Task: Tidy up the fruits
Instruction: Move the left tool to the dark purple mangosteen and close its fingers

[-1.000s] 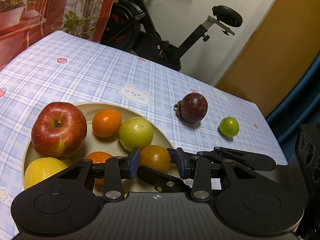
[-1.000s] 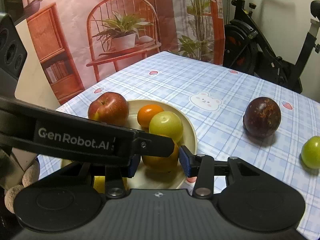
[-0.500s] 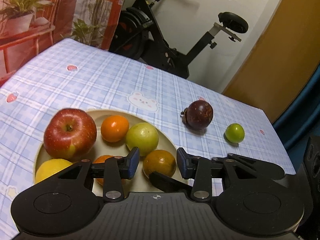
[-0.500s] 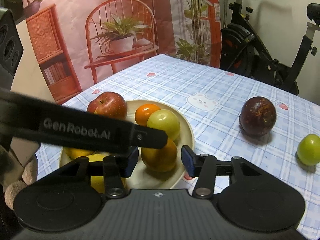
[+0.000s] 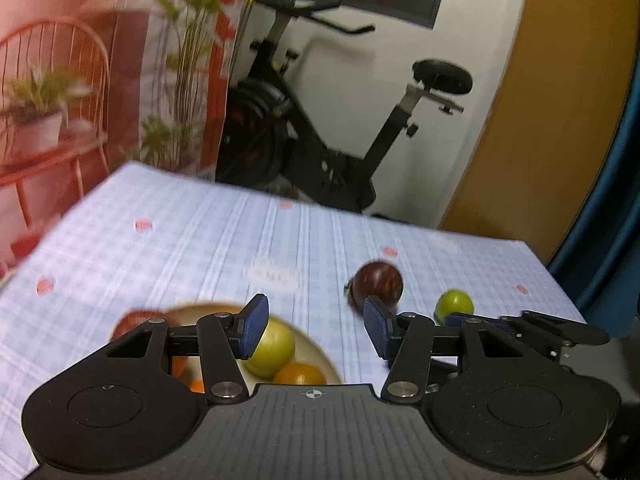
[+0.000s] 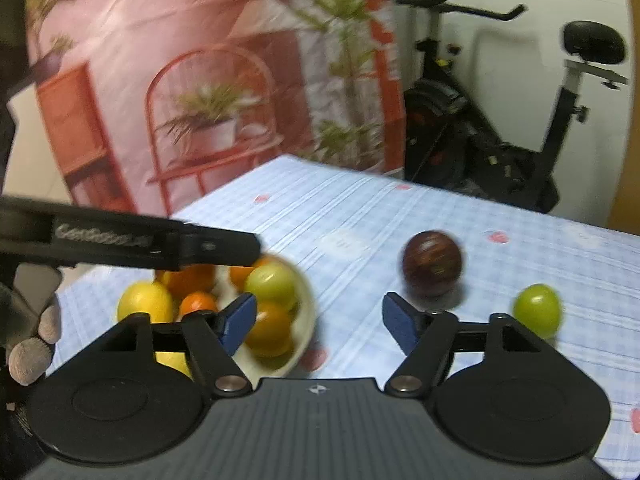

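While both claws are opening, empty | risk: round dark-red fruit [image 6: 432, 262] rolls off blue checked desk [image 6: 360, 216] if bumped

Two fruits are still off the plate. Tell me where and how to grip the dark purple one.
Grip the purple fruit across its widest middle, pads on its two sides. It is round and stands free on the cloth, apart from the green fruit and the plate, so come from the near side, angled down. The right gripper, jaws opening and empty, already nearly faces it.
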{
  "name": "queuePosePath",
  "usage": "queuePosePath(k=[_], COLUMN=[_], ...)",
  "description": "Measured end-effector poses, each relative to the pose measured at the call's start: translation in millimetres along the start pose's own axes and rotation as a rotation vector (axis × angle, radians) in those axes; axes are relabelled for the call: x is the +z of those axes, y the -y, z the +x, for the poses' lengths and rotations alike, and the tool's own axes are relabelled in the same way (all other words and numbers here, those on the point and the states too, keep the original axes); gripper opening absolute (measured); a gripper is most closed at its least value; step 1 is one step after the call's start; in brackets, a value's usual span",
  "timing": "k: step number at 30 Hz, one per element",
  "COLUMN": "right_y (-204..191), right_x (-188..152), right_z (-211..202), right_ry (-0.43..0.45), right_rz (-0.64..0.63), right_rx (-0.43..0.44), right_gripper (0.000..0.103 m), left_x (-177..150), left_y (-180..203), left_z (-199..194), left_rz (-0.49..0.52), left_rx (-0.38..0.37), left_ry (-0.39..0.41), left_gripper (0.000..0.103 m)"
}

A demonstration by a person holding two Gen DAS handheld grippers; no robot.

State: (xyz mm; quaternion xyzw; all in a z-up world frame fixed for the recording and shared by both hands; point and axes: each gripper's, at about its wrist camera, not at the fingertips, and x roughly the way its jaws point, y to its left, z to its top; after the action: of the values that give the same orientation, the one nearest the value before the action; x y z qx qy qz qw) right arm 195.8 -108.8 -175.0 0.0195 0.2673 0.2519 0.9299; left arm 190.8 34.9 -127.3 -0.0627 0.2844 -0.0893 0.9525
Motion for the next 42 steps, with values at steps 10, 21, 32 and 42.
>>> queuePosePath(k=[10, 21, 32, 42], right_y=[49, 96, 96, 75], right_x=[17, 1, -8, 20], right_z=[-32, -33, -8, 56], right_ry=[0.029, 0.025, 0.044, -0.006], right_rz=[0.047, 0.069, 0.042, -0.063], right_rx=[-0.135, -0.248, -0.182, -0.088], right_gripper=[0.091, 0.101, 0.101, 0.090], left_x=[23, 33, 43, 60], left_y=[13, 17, 35, 16], left_z=[-1, 21, 63, 92], left_rz=[-0.015, 0.058, 0.174, 0.123], left_rx=[0.005, -0.002, 0.011, 0.009], left_ry=[0.029, -0.010, -0.043, -0.060], left_gripper=[0.069, 0.088, 0.088, 0.082])
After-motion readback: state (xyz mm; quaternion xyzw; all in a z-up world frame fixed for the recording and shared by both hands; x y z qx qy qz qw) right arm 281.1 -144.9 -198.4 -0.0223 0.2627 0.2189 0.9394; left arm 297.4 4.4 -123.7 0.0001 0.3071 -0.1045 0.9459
